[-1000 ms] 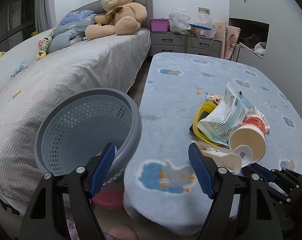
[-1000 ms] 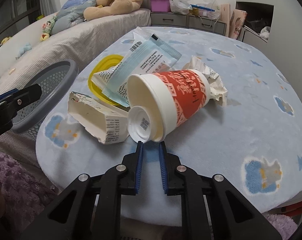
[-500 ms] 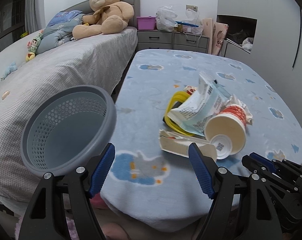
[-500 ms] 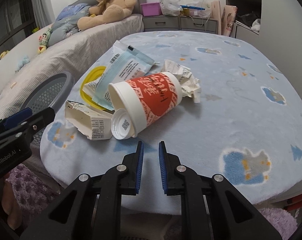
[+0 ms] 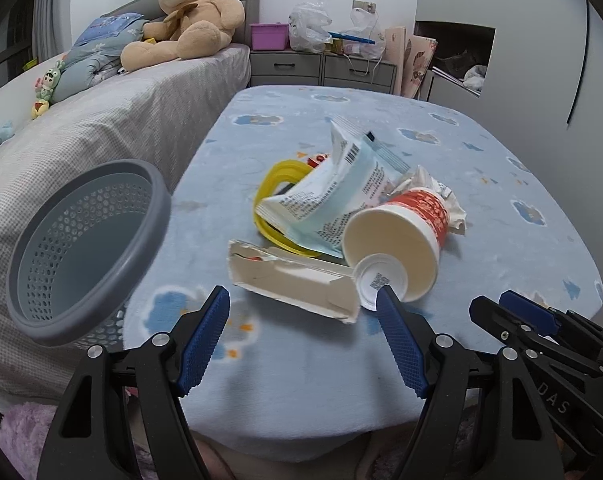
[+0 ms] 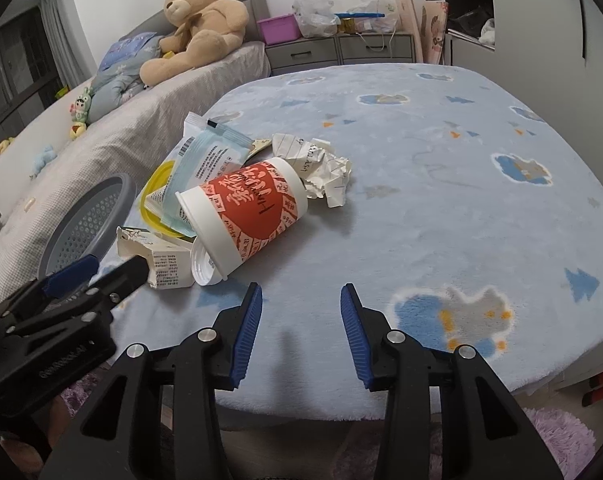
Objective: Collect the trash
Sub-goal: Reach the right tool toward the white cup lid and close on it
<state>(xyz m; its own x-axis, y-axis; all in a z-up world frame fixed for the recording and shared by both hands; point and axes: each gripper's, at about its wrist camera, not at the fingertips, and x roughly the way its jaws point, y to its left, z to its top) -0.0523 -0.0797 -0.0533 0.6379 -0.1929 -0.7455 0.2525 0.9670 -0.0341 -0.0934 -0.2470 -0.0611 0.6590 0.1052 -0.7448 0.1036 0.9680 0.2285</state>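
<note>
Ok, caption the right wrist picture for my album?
Open right gripper faces a tipped red-and-white paper cup among bed trash.

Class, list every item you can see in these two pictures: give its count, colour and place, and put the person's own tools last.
paper cup: 1, red and white, on its side on blanket
carton: 1, white, flattened, beside cup
wrapper: 1, pale blue, over yellow lid
yellow lid: 1, under wrapper
crumpled paper: 1, white, behind cup
basket: 1, grey, left of blanket
teddy bear: 1, tan, on bed
left hand-held gripper: open
right hand-held gripper: open
</note>
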